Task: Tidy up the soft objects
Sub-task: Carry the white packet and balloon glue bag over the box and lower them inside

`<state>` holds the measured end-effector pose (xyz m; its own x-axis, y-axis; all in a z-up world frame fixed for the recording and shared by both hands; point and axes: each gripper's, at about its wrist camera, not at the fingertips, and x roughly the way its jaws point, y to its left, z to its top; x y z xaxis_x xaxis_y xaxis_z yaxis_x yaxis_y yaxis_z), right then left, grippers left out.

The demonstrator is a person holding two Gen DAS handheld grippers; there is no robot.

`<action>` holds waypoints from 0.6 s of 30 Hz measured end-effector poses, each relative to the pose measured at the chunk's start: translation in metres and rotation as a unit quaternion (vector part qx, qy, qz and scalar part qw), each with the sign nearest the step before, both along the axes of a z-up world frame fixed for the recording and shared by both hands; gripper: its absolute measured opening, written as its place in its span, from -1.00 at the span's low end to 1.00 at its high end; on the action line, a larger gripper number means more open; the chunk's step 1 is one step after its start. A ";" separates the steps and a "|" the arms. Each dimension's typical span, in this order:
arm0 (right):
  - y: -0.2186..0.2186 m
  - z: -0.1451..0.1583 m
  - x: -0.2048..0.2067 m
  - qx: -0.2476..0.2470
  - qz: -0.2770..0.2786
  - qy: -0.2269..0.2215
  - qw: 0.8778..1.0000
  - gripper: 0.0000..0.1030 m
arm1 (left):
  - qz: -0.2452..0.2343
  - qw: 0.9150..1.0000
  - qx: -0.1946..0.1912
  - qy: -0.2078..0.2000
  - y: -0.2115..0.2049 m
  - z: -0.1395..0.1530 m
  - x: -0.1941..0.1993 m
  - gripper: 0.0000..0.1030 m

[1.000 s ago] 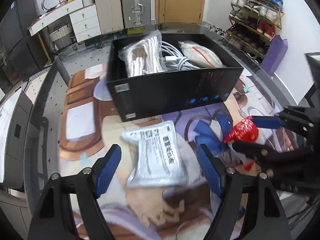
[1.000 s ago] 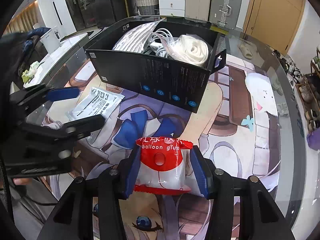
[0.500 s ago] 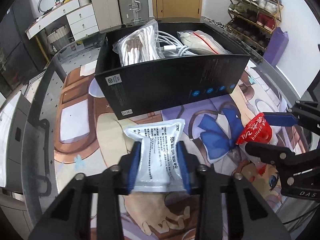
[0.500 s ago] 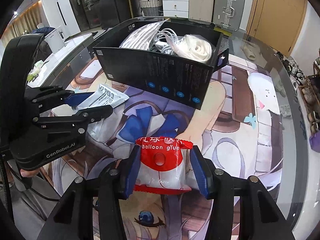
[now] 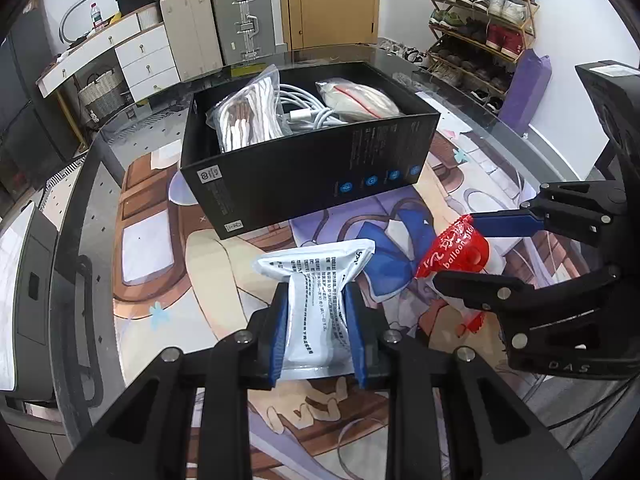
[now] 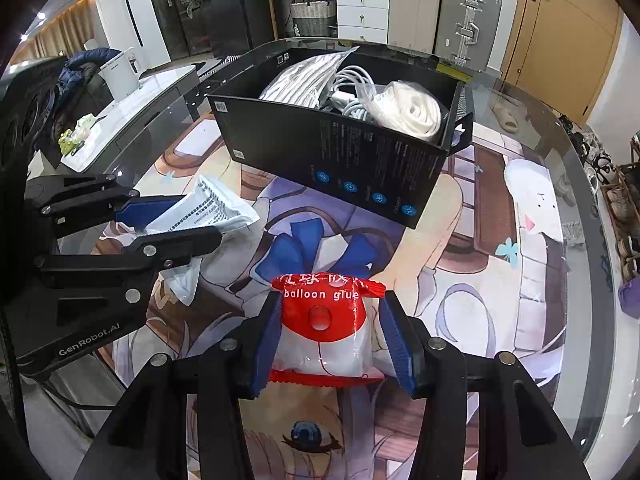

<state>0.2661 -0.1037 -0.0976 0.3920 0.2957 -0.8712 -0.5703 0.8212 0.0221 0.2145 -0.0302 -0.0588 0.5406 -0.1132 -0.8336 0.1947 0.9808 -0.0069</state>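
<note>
on glass table (image 5: 80,208), anime mat (image 5: 168,280), black box (image 5: 312,176), suitcases behind (image 5: 216,20)

Left gripper (image 5: 317,334) and right gripper (image 6: 331,344), side by side, fingers apparently level, each clamped on a held packet.

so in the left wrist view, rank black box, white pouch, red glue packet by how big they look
1. black box, clearly largest.
2. white pouch, in the left gripper.
3. red glue packet, in the right gripper; partly hidden by its jaws, so true size unsure.
</note>
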 end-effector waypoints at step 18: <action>0.000 0.055 -0.006 0.045 -0.006 -0.051 0.998 -0.04 | 0.006 0.999 -0.031 -0.038 0.013 0.036 -0.005 -0.52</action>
<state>0.2598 -0.1042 -0.0428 0.4813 0.3653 -0.7968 -0.5641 0.8249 0.0375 0.2095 -0.0171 -0.0227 0.6042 -0.1566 -0.7813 0.1850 0.9813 -0.0535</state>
